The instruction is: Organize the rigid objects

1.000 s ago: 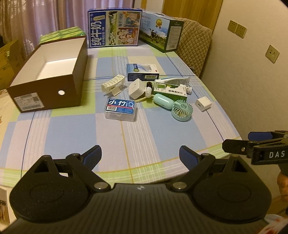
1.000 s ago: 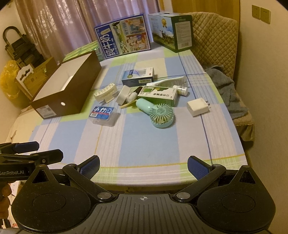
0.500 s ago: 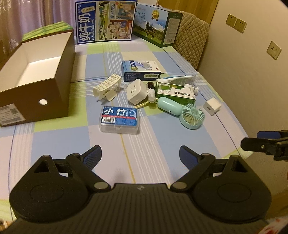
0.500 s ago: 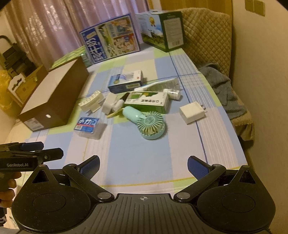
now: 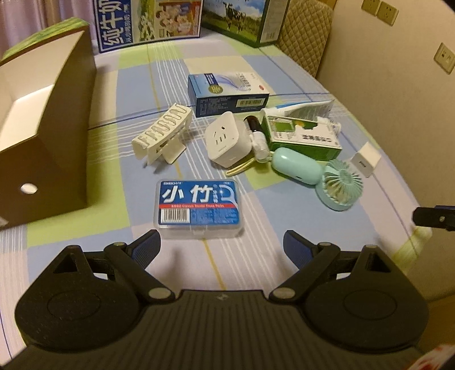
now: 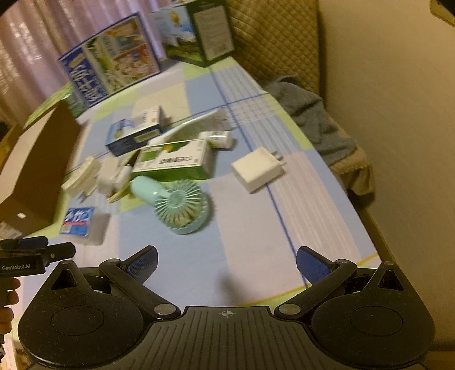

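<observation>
Both grippers are hovering over the near edge of the checked-cloth table (image 5: 85,227), empty. The left gripper (image 5: 222,245) is spreading its ribbed blue pads wide just short of the clear plastic floss-pick box with a blue label (image 5: 198,209). The right gripper (image 6: 226,263) is gaping equally wide before the mint plastic handheld fan (image 6: 177,203). Farther on, a glossy white cube socket (image 5: 227,139) is lying mid-table, and a brown cardboard box with a white inside (image 5: 42,122) is standing open along the left edge.

Milk cartons (image 5: 149,22), wall sockets (image 5: 379,11), perhaps a grey towel (image 6: 307,113).
</observation>
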### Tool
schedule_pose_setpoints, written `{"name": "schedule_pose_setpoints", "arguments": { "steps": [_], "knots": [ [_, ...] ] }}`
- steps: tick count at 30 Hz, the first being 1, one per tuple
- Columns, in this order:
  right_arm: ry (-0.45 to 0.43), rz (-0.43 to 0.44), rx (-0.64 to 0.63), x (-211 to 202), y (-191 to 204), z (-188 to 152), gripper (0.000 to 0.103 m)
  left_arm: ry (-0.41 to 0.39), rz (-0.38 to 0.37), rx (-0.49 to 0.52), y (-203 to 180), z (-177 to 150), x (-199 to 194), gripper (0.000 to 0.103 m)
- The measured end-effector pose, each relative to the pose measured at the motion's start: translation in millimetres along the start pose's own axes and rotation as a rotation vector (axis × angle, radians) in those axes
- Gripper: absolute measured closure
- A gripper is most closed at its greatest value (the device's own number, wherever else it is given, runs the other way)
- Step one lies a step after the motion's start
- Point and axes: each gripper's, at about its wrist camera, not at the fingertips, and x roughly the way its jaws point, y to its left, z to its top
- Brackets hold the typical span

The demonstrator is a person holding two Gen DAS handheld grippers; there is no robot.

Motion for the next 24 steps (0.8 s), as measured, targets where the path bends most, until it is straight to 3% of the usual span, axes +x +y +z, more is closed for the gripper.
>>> {"name": "schedule_pose_setpoints", "arguments": {
  "steps": [16, 24],
  "knots": [
    [0.031, -0.077, 0.067, 27.3, -11.8, 16.7, 0.002, 0.106, 0.041, -0.044, 21.6, 30.2, 54.0, 0.012],
    [-0.033, -0.055, -0.007, 38.7, -10.8, 30.7, 0.002, 0.103, 0.043, -0.036, 21.5, 33.5, 61.7, 0.018]
  ]
}}
